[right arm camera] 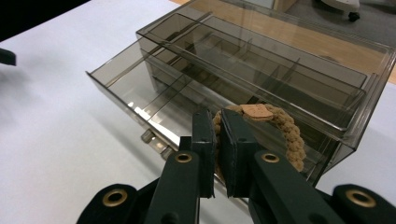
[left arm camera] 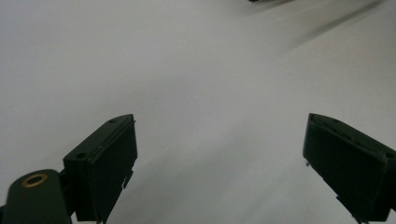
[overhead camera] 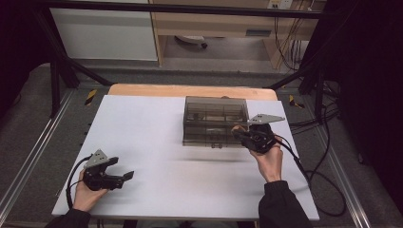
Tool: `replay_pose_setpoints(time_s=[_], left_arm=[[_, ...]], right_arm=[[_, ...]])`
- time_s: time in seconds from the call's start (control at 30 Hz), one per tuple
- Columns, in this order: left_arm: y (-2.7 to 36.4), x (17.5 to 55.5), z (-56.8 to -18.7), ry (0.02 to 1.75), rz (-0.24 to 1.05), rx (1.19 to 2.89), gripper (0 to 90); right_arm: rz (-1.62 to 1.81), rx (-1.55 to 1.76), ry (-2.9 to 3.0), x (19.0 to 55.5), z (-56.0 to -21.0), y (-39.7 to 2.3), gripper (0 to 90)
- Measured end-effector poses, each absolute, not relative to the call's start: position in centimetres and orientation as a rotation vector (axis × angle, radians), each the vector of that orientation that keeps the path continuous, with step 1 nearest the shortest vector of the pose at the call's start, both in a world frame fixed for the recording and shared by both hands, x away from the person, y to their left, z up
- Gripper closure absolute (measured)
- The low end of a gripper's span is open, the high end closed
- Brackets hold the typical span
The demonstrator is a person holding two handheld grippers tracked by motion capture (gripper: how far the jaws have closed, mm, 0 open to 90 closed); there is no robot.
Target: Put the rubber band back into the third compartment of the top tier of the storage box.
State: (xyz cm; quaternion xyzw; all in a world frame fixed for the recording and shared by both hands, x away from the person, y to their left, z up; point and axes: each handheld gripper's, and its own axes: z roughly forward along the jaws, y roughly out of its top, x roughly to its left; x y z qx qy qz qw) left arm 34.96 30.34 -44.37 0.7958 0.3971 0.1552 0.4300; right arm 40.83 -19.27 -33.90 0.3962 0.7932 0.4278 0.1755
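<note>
The right gripper (right arm camera: 216, 154) has its fingers (right arm camera: 204, 140) pinched narrow on a tan braided band (right arm camera: 285, 133), which loops out to their right, and it hangs just at the front of the smoky plastic drawer box (right arm camera: 261, 79). The step in hand looks like stowing the band in a pulled-out drawer (right arm camera: 135, 88) (the lower one, slid out ahead and left of the fingers). The next move calls for carrying the band over that drawer's front wall and lowering it into one compartment before letting go. Which divider cell lies nearest I cannot tell for sure through the tinted walls.

The upper tray's edge overhangs closely above, so headroom is tight. The left gripper (overhead camera: 124, 176), fingers wide and empty, rests low over bare counter (overhead camera: 157, 133), well apart.
</note>
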Motion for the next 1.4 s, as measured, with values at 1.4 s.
replay_pose_setpoints(time_s=[1.4], left_arm=[[30.3, 35.0, -44.5, 0.992, 0.384, 1.986, 9.6]], right_arm=[[1.148, 1.206, 2.277, 43.0, -37.5, -18.9, 83.8]])
